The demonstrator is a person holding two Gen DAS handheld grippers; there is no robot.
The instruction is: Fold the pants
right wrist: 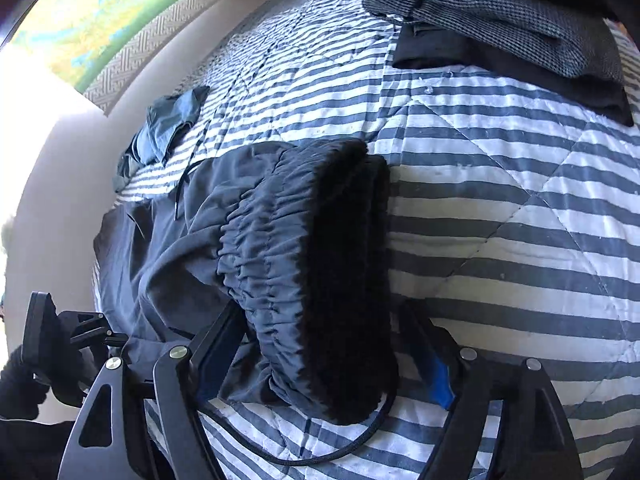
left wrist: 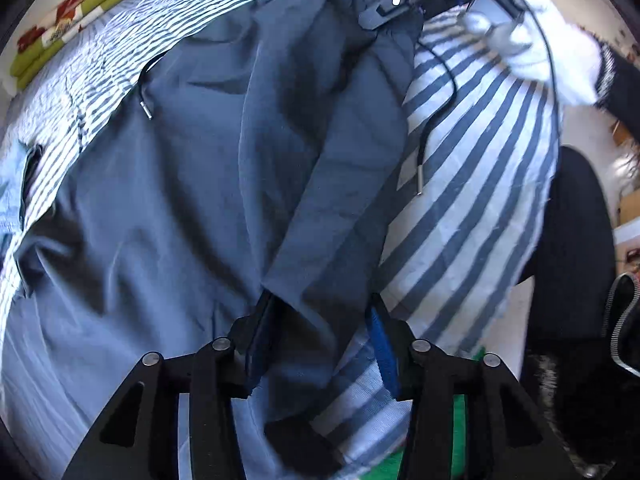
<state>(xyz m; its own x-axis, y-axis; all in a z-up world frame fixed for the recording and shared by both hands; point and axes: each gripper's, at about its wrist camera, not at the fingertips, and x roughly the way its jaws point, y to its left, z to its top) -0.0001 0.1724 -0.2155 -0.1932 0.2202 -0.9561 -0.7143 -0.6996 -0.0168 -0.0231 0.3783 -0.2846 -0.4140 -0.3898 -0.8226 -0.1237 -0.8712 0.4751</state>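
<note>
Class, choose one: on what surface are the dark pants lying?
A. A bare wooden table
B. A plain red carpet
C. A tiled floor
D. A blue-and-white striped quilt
D: the pants lie spread on the blue-and-white striped quilt, whose stripes show beside them in both wrist views.

One pair of grey pants (left wrist: 192, 184), two tools (left wrist: 320, 344) (right wrist: 332, 364) — one striped quilt (right wrist: 500, 208), two drawstring ends (left wrist: 419, 184).
</note>
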